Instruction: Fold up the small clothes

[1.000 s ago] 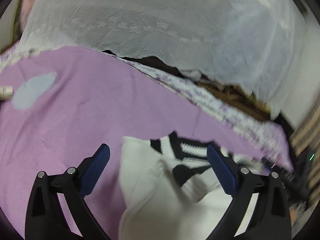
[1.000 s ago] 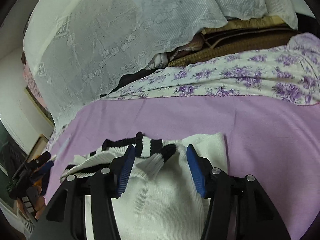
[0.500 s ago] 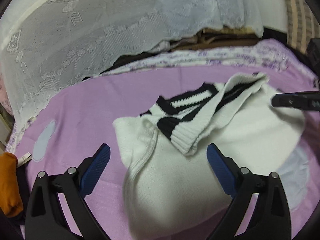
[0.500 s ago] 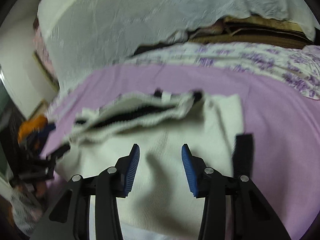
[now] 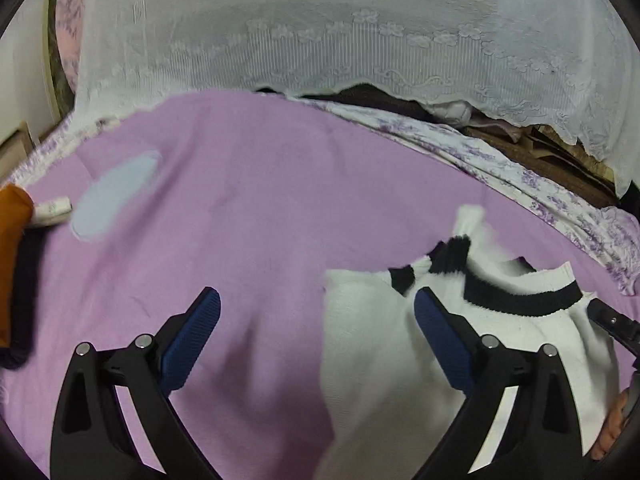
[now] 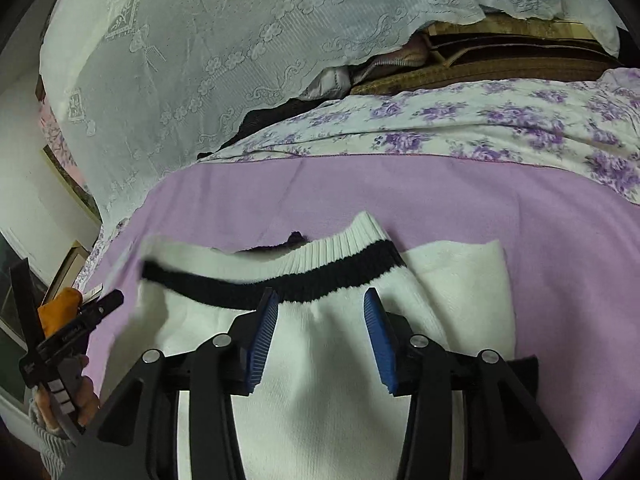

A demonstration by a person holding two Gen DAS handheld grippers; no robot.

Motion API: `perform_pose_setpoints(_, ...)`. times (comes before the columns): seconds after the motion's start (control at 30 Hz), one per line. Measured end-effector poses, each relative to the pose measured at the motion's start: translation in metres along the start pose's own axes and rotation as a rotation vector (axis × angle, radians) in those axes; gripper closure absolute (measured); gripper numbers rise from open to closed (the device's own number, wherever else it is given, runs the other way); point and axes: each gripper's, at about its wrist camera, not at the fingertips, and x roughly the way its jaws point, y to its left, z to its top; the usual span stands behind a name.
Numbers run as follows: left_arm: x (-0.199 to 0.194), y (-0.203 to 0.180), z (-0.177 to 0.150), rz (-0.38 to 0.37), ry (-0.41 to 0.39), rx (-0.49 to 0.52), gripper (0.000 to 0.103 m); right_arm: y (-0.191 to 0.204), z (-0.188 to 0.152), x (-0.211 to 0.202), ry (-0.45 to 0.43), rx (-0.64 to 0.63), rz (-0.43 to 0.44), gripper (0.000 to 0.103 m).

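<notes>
Our right tongs (image 6: 318, 330) stand partly open, their ribbed blue pads either side of a ridge of the white knit sweater (image 6: 320, 400) without visibly pinching it. Our left tongs (image 5: 316, 340) gape wide over the bare purple blanket (image 5: 260, 208), holding nothing, with the sweater just to their right. The garment lies rumpled on the bed, its ribbed hem crossed by a black stripe (image 6: 320, 282). Behind it we see a floral sheet (image 6: 480, 128) and a white lace cover (image 6: 200, 60). The sweater's near part is cut off below.
</notes>
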Motion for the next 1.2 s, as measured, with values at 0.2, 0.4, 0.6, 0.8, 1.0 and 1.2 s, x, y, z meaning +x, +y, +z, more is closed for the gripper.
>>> perform_pose_setpoints(0.2,-0.018,-0.031,-0.011,-0.122,-0.011,0.148,0.008,0.000,0.000,-0.001,-0.005,-0.014,0.004,0.050)
perform_pose_setpoints(0.4,0.037,-0.034,-0.022,0.234,0.097,0.206,0.006,-0.004,-0.001,0.005,0.009,-0.011,-0.006,0.050)
perform_pose_setpoints(0.6,0.044,0.025,-0.012,0.069,0.186,-0.106,0.005,-0.021,0.006,0.000,-0.012,0.049,-0.037,0.050)
perform_pose_setpoints(0.8,-0.002,-0.029,-0.001,0.012,0.012,0.026,0.006,-0.006,0.010,-0.002,-0.033,-0.004,-0.027,0.050)
perform_pose_setpoints(1.0,0.058,-0.071,0.003,0.042,0.119,0.082,0.005,-0.002,0.015,0.029,0.042,-0.043,-0.055,0.050)
perform_pose_setpoints(1.2,0.090,-0.013,-0.002,-0.097,0.233,-0.226,0.005,-0.012,0.012,0.040,0.051,-0.060,-0.091,0.050)
